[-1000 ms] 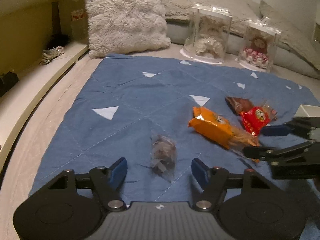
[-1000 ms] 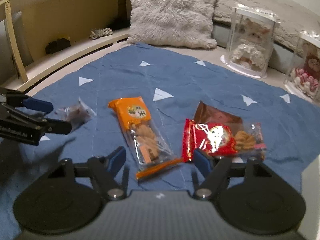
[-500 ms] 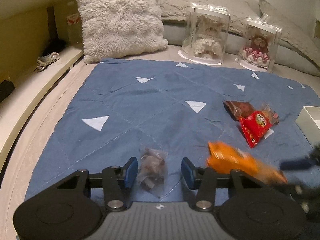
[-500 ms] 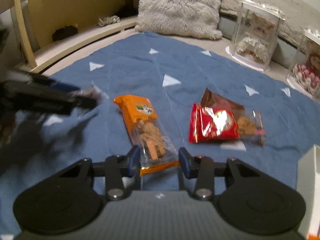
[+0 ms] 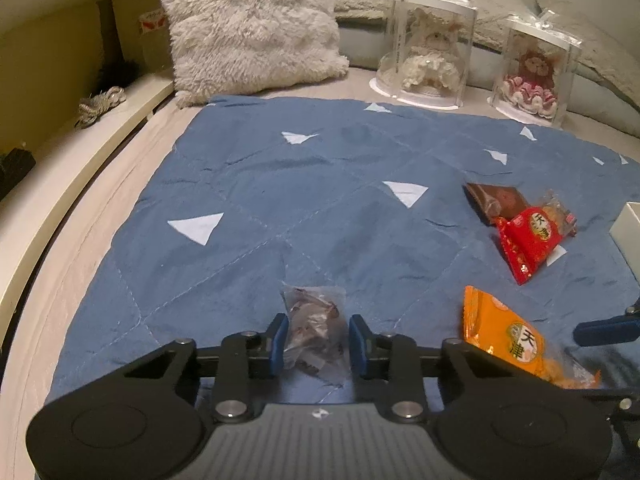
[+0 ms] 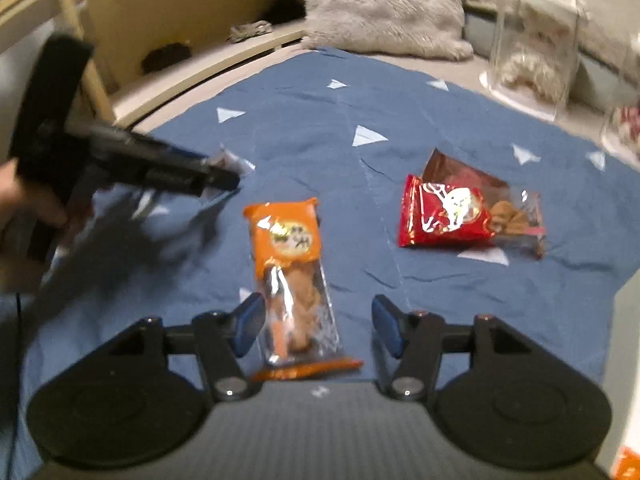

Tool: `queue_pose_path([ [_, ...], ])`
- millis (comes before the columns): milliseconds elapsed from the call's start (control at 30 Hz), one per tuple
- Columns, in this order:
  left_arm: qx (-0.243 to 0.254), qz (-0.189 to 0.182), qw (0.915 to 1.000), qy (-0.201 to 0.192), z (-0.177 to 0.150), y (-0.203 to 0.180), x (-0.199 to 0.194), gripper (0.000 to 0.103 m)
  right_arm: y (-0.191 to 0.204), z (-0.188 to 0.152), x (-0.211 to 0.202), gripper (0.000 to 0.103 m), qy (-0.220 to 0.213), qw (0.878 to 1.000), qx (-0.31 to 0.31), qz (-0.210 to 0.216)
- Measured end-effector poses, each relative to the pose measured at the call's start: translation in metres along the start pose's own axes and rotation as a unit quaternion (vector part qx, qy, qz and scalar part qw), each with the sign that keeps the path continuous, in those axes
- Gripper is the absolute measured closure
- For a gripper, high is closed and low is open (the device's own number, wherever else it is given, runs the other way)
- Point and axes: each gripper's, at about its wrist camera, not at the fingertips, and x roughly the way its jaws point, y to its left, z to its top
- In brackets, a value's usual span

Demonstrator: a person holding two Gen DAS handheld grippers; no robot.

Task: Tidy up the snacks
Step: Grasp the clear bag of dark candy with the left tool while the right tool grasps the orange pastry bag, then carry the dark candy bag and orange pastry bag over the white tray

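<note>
A small clear packet of dark snack [image 5: 316, 330] lies on the blue quilt [image 5: 304, 184], between the pads of my left gripper [image 5: 317, 344], whose jaws have narrowed around it and seem to touch its sides. An orange snack packet [image 6: 294, 280] lies between the open fingers of my right gripper [image 6: 318, 326], not gripped; it also shows in the left wrist view [image 5: 508, 336]. A red packet [image 6: 444, 212] lies over a brown packet [image 6: 460, 170] to the right. The left gripper appears in the right wrist view [image 6: 216, 172], blurred.
A fluffy cushion [image 5: 248, 28] and two clear display boxes with dolls [image 5: 428, 56] [image 5: 532, 76] stand at the back. A wooden ledge [image 5: 80, 152] runs along the left. A white box edge [image 5: 628, 232] is at the right.
My left gripper's jaws have closed in around the dark snack packet. My right gripper's jaws have opened wider over the orange packet, which has shifted.
</note>
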Motion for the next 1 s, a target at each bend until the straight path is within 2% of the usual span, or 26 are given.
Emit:
queue_pose_path([
  [133, -0.01, -0.002, 0.9999, 0.003, 0.001, 0.002, 0.001, 0.069, -0.001, 0.007, 0.013, 0.038, 0.01, 0.999, 0.014, 0.027],
  [267, -0.022, 0.0, 0.9997, 0.007, 0.001, 0.002, 0.001, 0.072, 0.009, 0.01, 0.023, 0.038, 0.02, 1.0, -0.001, 0.019],
  [333, -0.032, -0.001, 0.9994, 0.011, 0.001, 0.003, 0.001, 0.072, 0.015, 0.007, 0.025, 0.047, 0.022, 1.0, -0.005, 0.001],
  [367, -0.038, 0.0, 0.9992, 0.014, 0.001, 0.003, 0.001, 0.072, 0.015, 0.006, 0.025, 0.054, 0.024, 1.0, -0.006, -0.006],
  [533, -0.049, 0.007, 0.9986, 0.019, -0.002, -0.003, -0.006, 0.073, 0.017, 0.003, 0.02, 0.058, 0.017, 0.999, 0.002, -0.027],
  [733, -0.072, -0.002, 0.9974, 0.005, -0.003, -0.01, -0.029, 0.074, 0.017, -0.004, 0.004, 0.061, 0.008, 0.998, 0.02, -0.052],
  [1000, -0.07, -0.004, 0.9973, -0.018, 0.01, -0.043, -0.079, 0.074, -0.005, -0.009, -0.051, 0.061, -0.027, 0.995, 0.056, -0.079],
])
